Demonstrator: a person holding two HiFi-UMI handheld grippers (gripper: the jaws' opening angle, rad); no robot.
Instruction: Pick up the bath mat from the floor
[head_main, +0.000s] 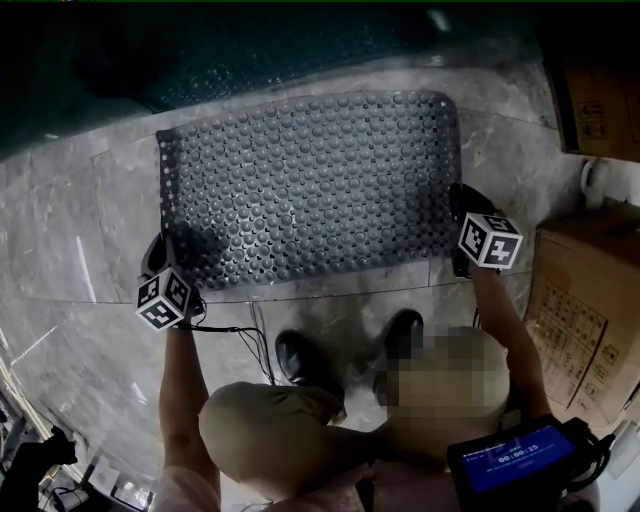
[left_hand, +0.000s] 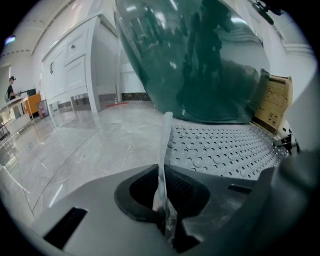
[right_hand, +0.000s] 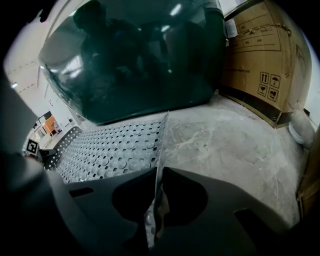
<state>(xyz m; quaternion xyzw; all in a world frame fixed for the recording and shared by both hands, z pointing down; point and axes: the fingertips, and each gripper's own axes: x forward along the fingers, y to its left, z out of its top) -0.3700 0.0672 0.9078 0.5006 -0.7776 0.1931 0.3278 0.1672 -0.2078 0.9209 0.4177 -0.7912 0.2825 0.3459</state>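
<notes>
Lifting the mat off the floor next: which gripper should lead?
Neither, I think: raise left and right together. The left gripper is shut on the bath mat at its near-left corner, the right gripper at its near-right corner. Each pinches the edge upright between its jaws, so they look equally placed.

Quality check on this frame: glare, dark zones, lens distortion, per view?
Head view: dim, with the top edge nearly black and streaky glare on the marble floor; the bath mat texture is still readable. Left gripper view: heavy fisheye, black corners, a bright room, and reflections across the dark green tub. Right gripper view: same fisheye, darker overall, left side in shadow.
</notes>
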